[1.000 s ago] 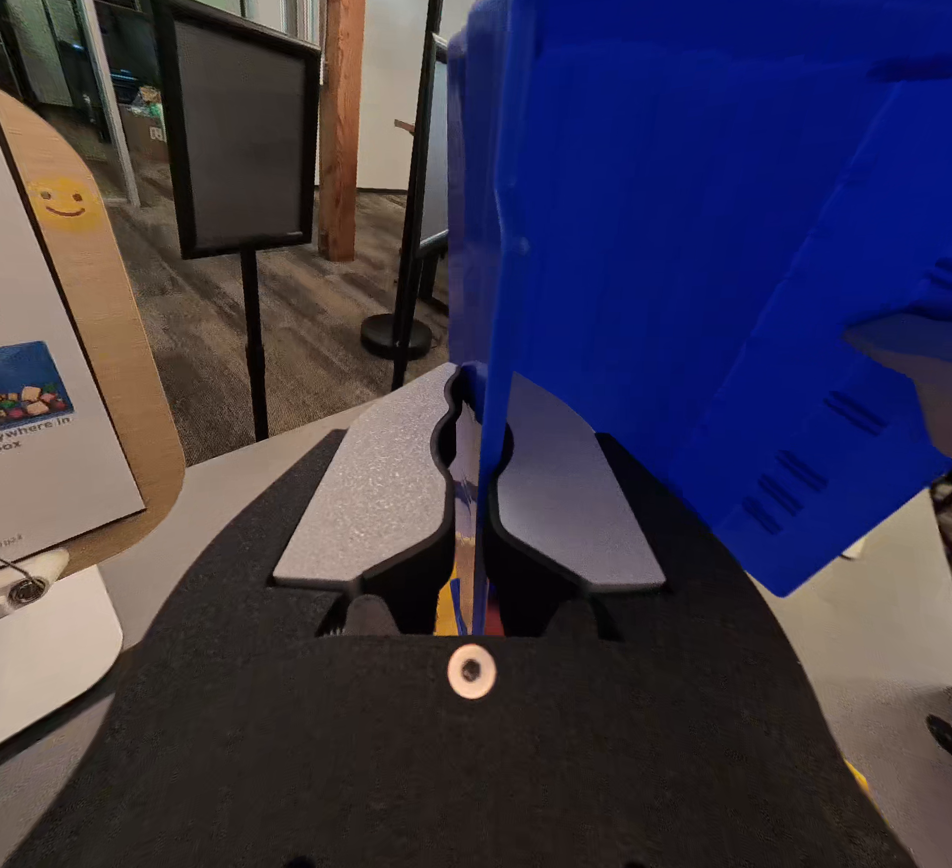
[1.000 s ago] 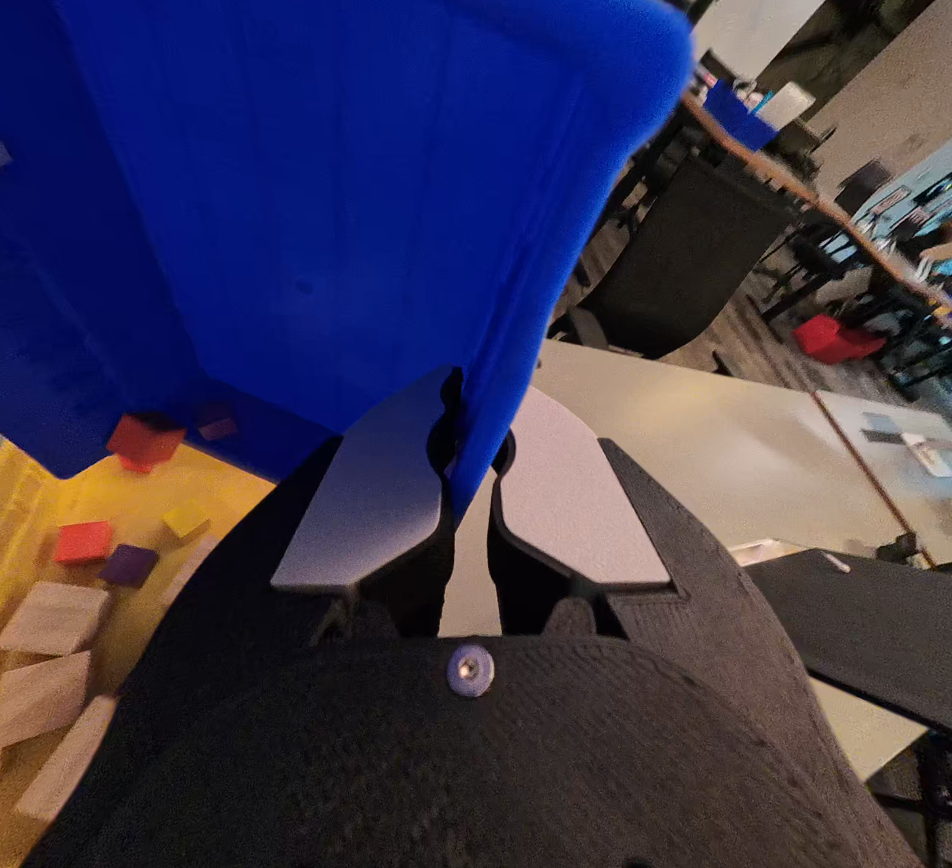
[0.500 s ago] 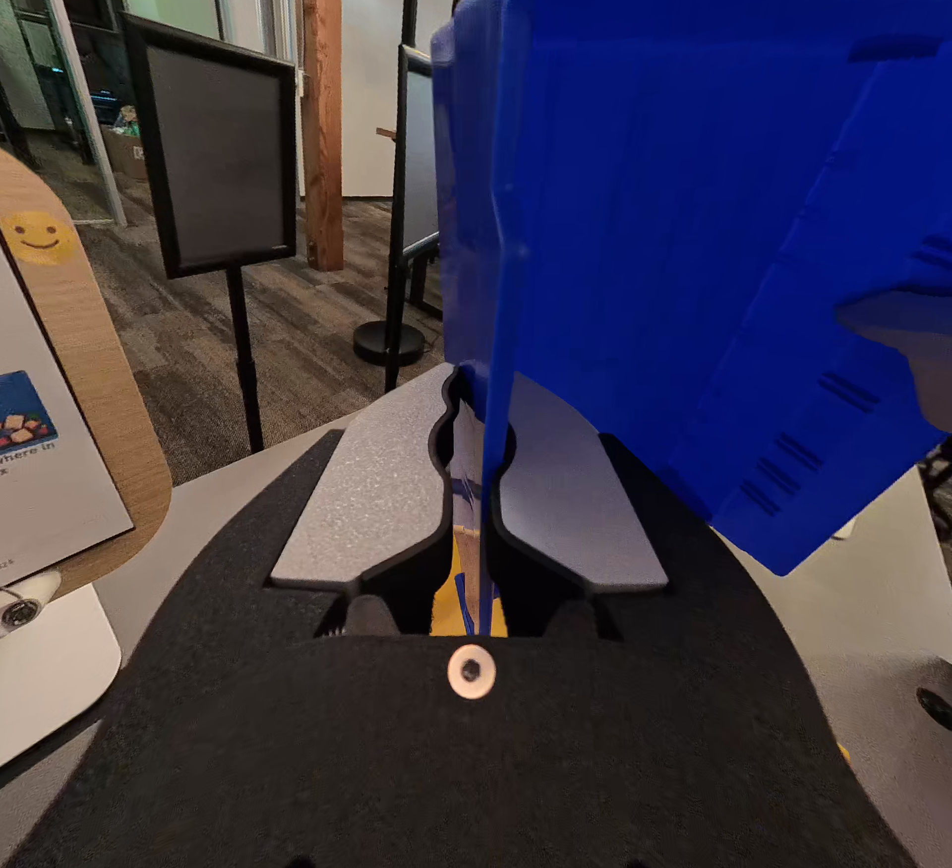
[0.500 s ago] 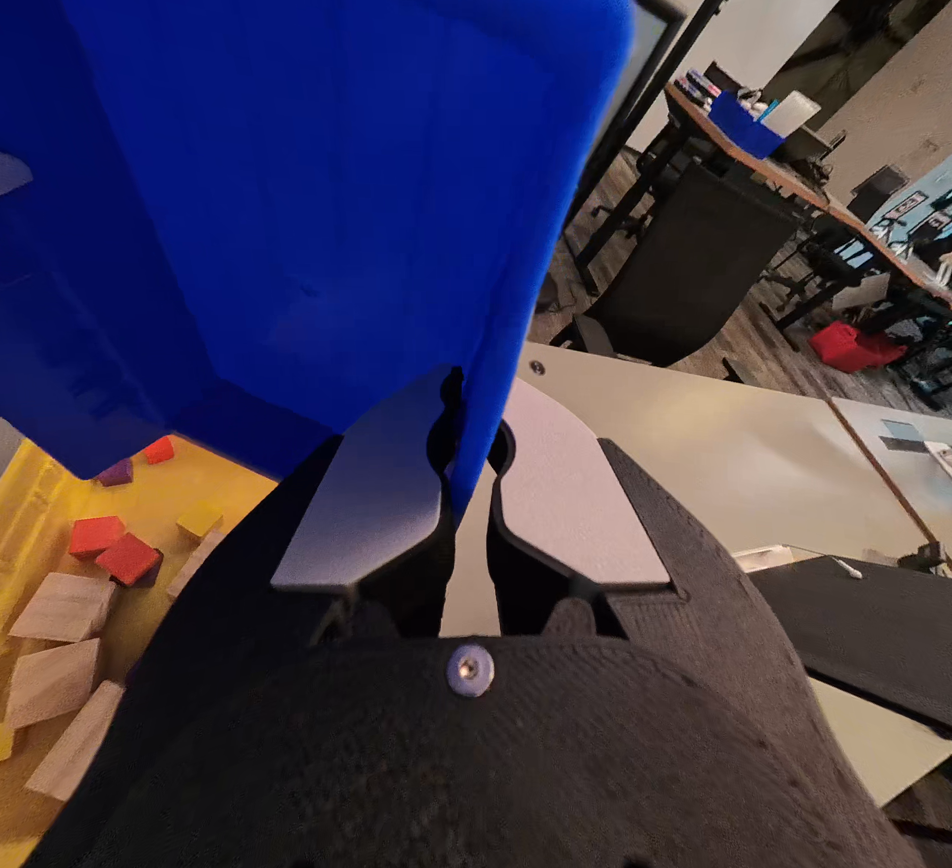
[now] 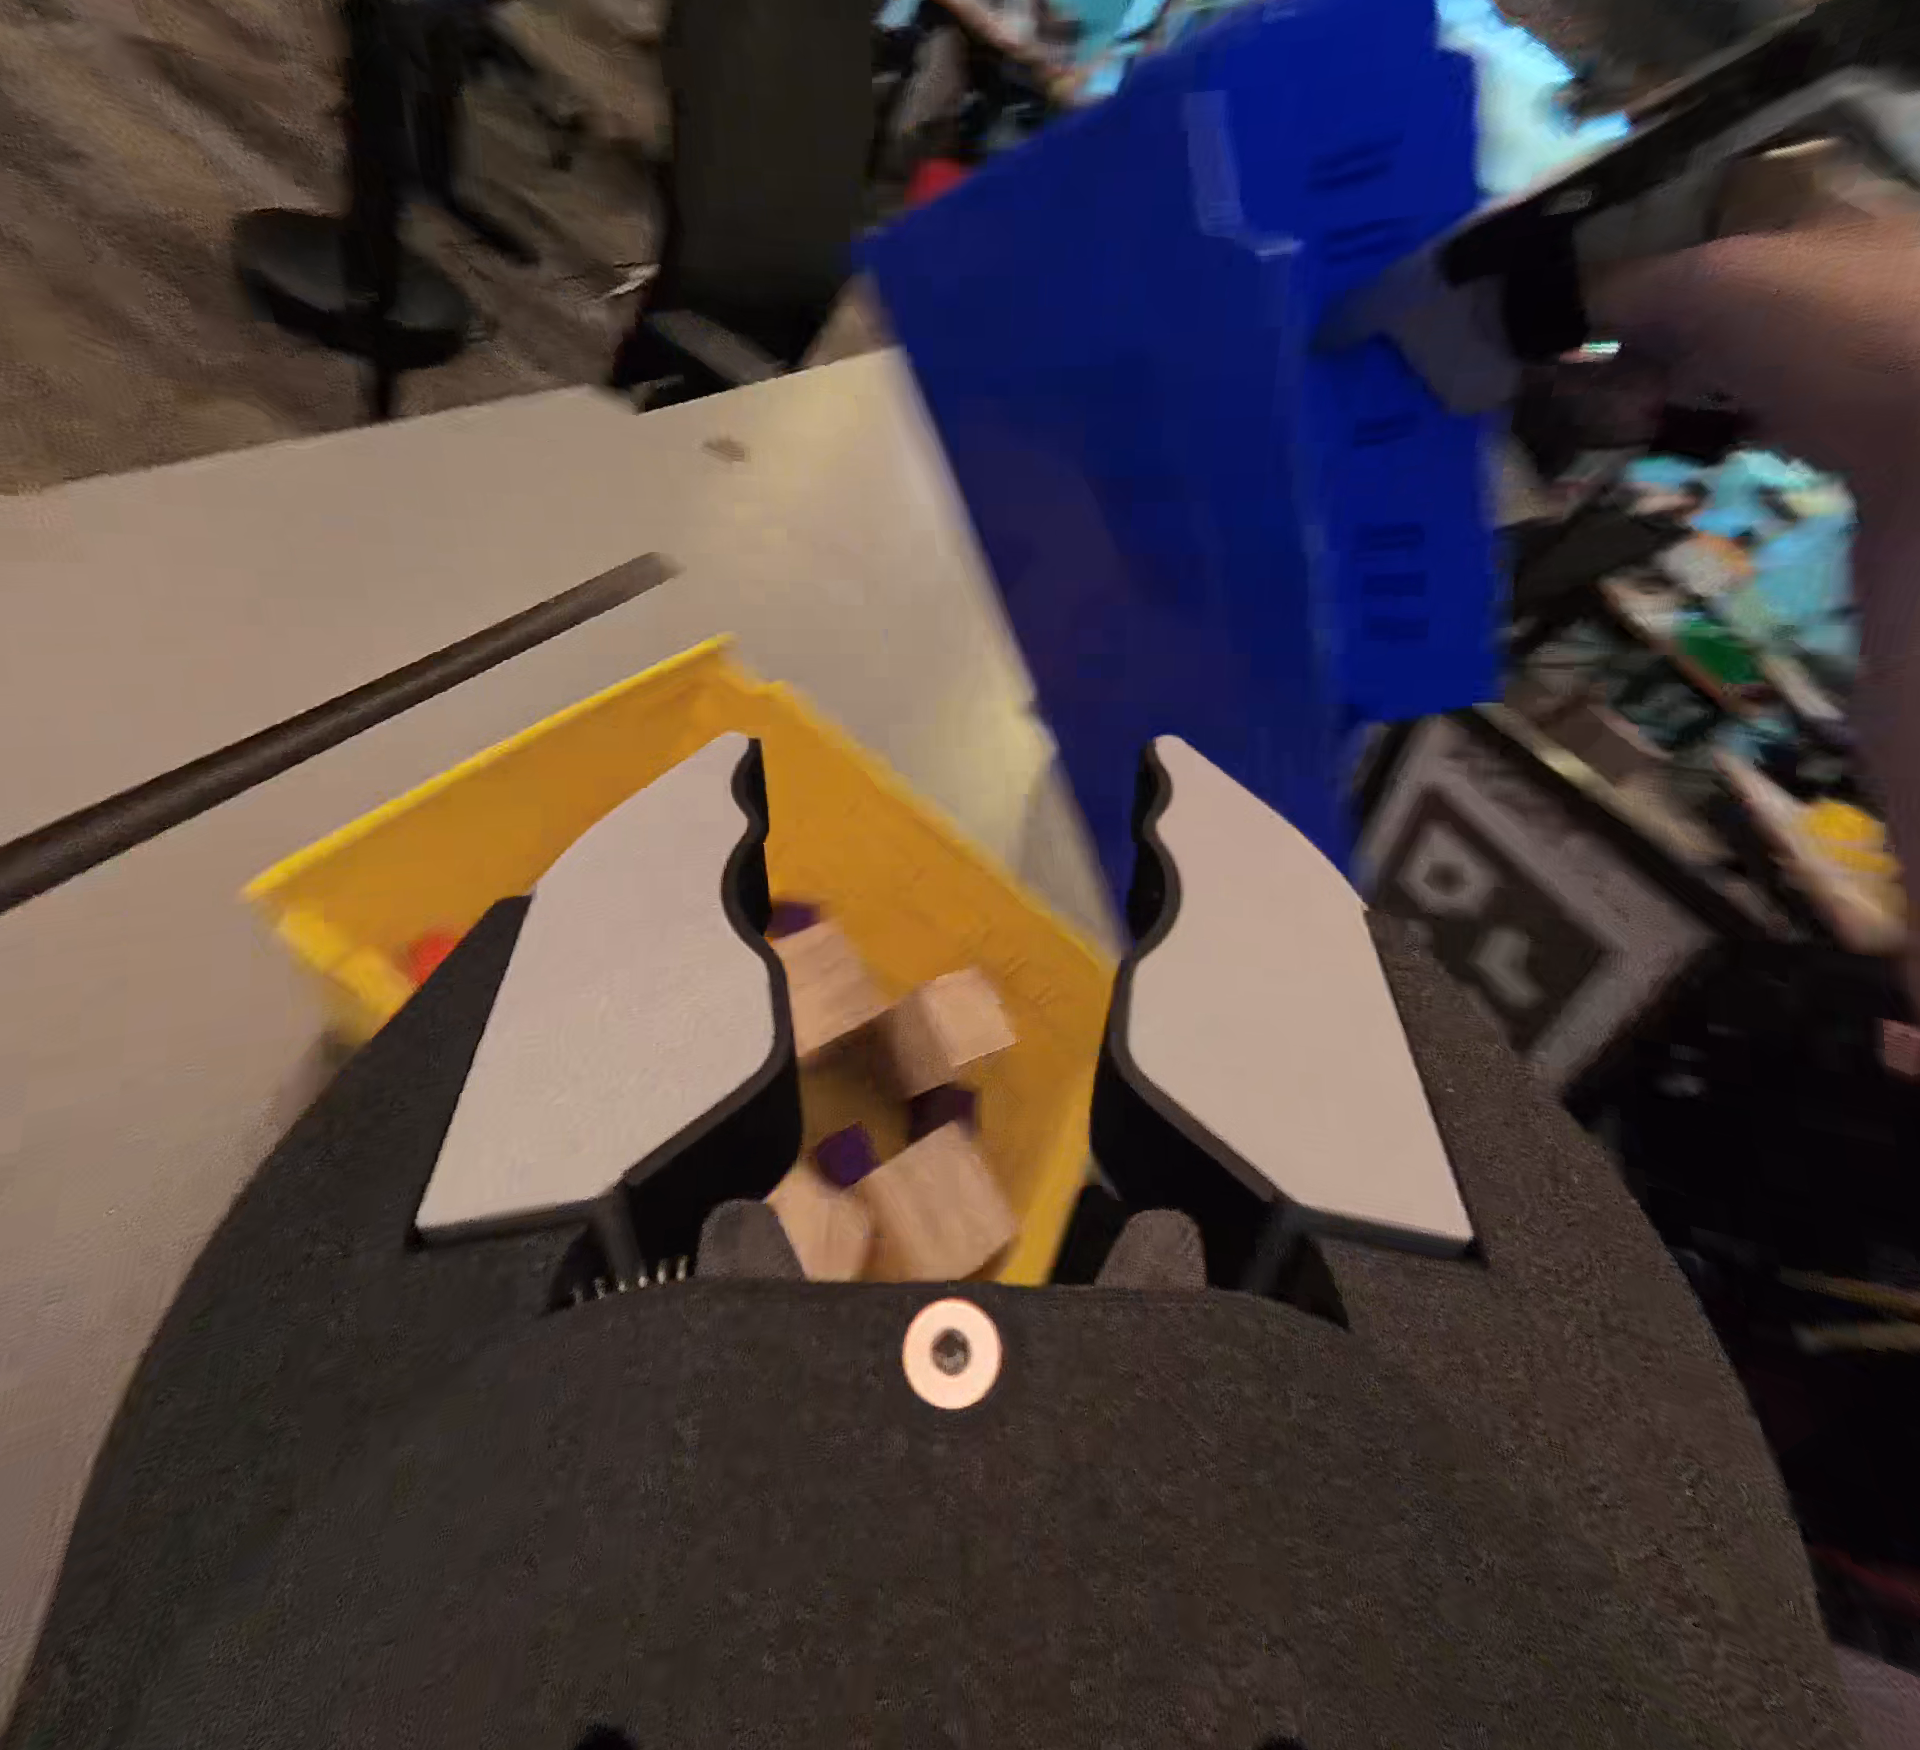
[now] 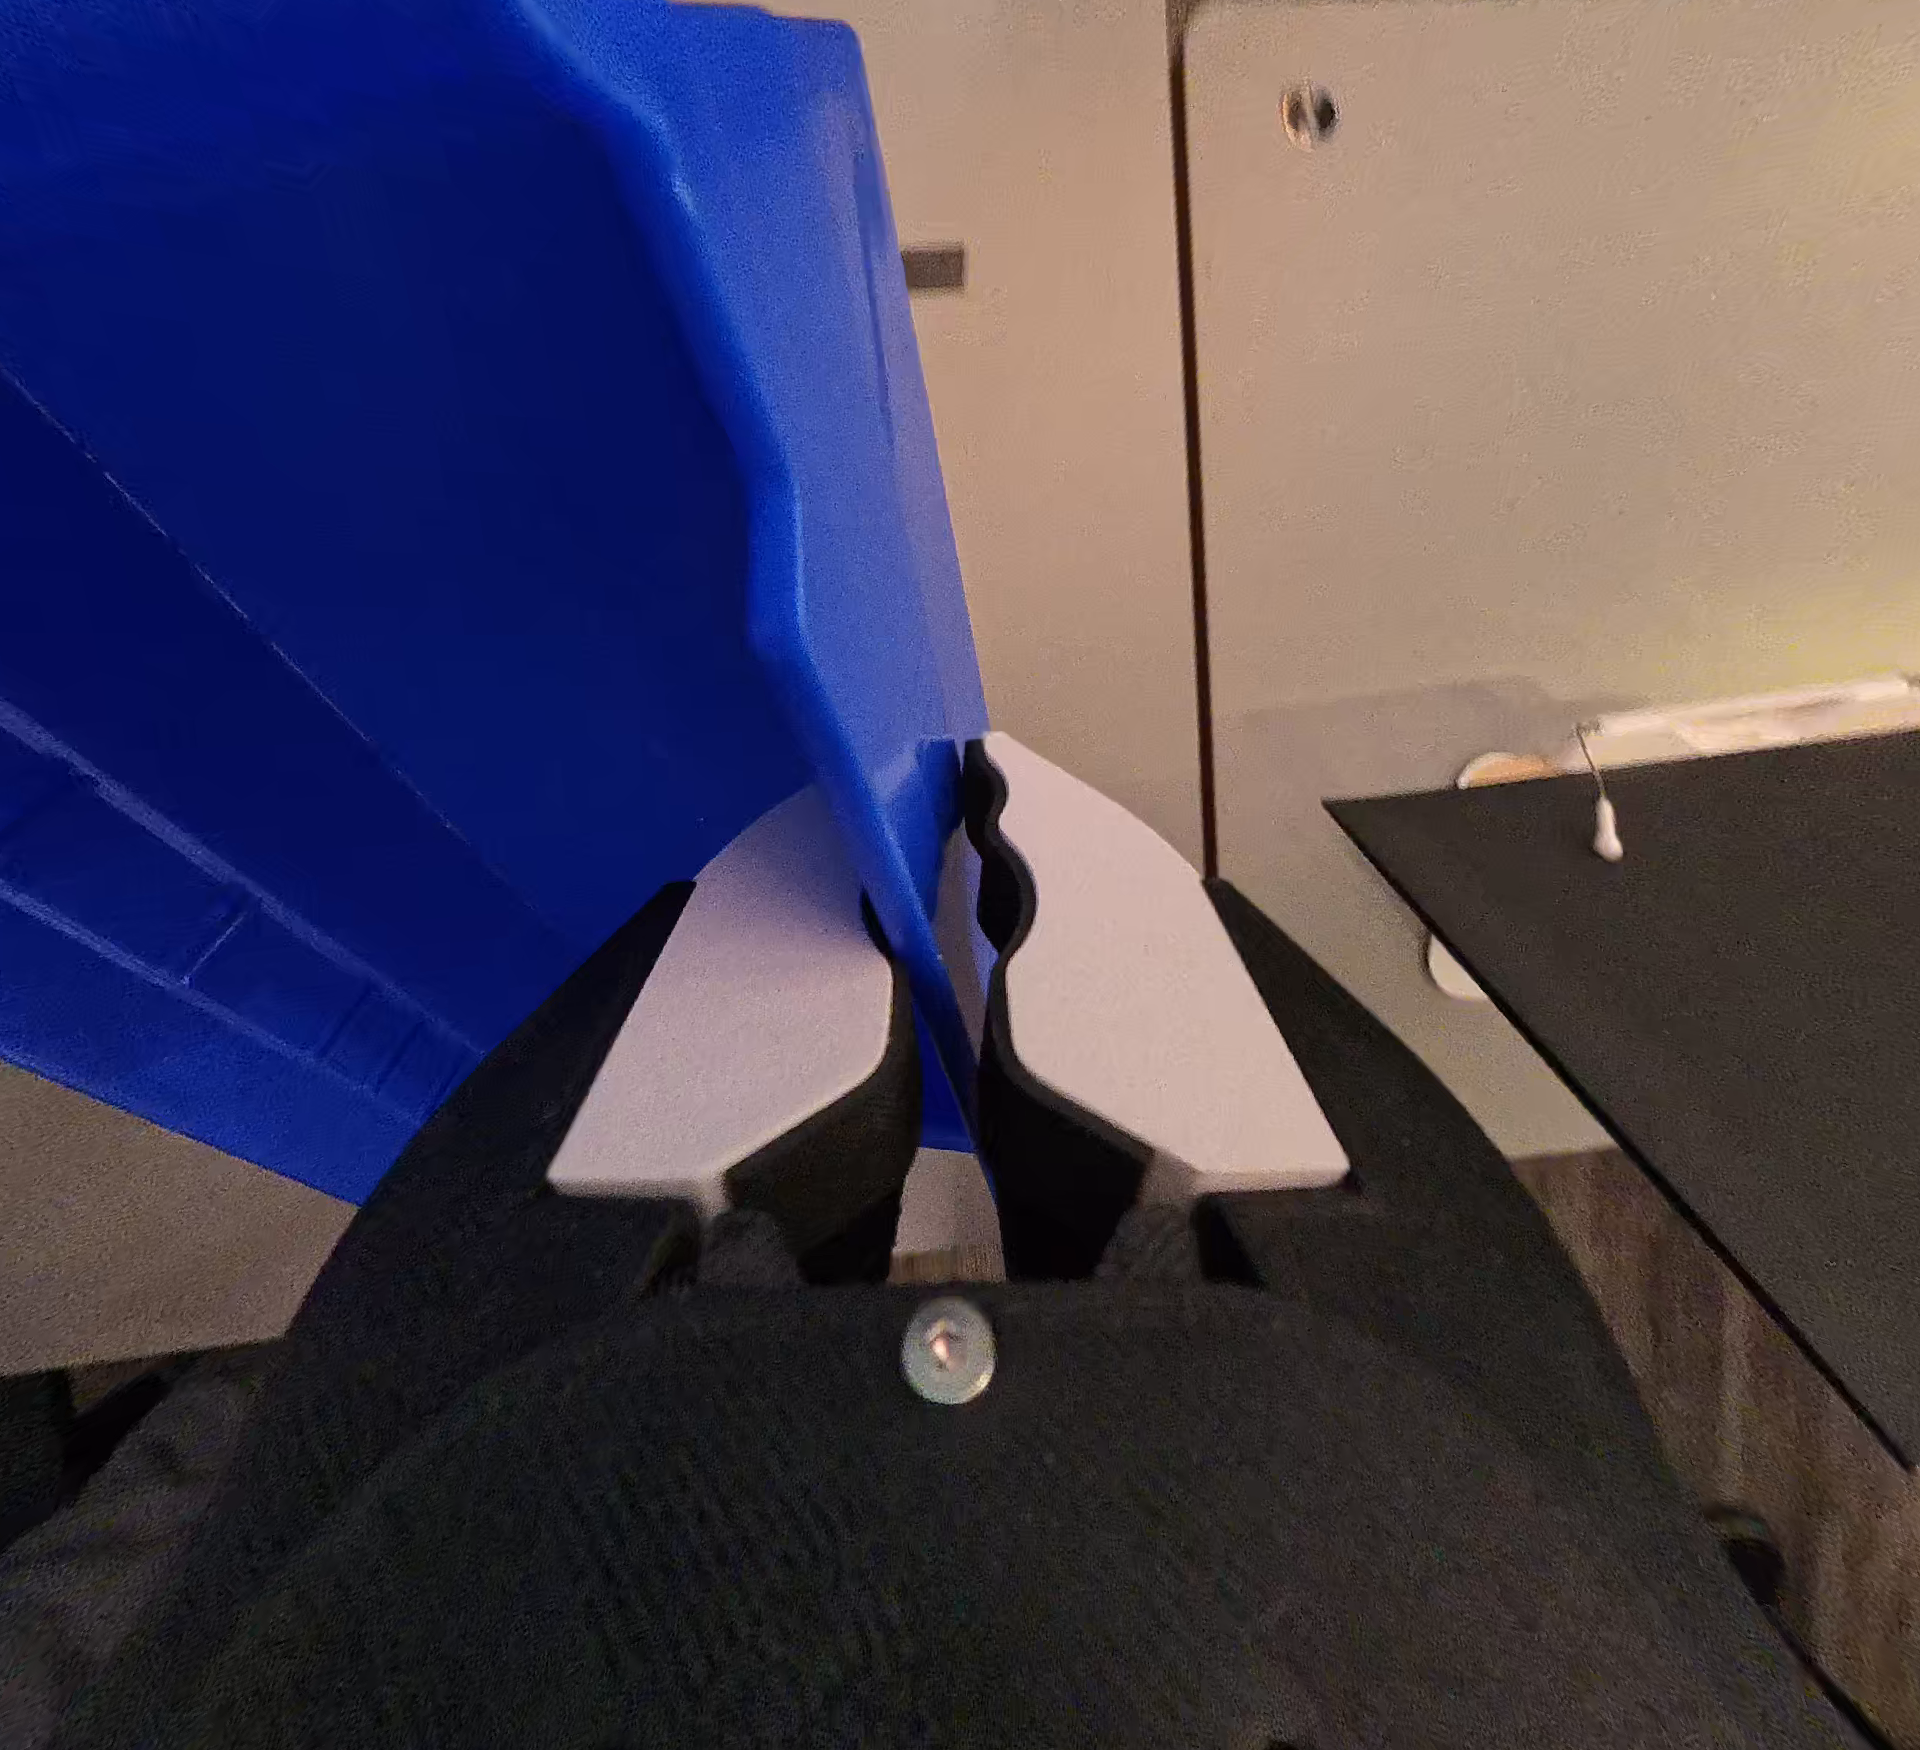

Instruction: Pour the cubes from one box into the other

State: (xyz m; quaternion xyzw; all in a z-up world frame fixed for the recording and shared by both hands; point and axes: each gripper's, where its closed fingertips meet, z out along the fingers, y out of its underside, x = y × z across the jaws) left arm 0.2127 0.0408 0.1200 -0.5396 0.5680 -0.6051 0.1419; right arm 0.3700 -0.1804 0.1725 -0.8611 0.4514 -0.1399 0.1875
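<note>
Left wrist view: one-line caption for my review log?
Open left tool above yellow plastic box holding wooden and coloured cubes; blue plastic box held tilted beyond.

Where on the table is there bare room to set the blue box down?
Bare grey table lies beyond the yellow box, either side of the dark rod. The yellow box is crowded with cubes.

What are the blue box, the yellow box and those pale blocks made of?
Blue box: probably moulded plastic, with a smooth, slightly glossy wall and ribs. Yellow box: likely the same plastic, though blurred. Pale blocks: seemingly bare wood, matte tan with faint grain.
</note>
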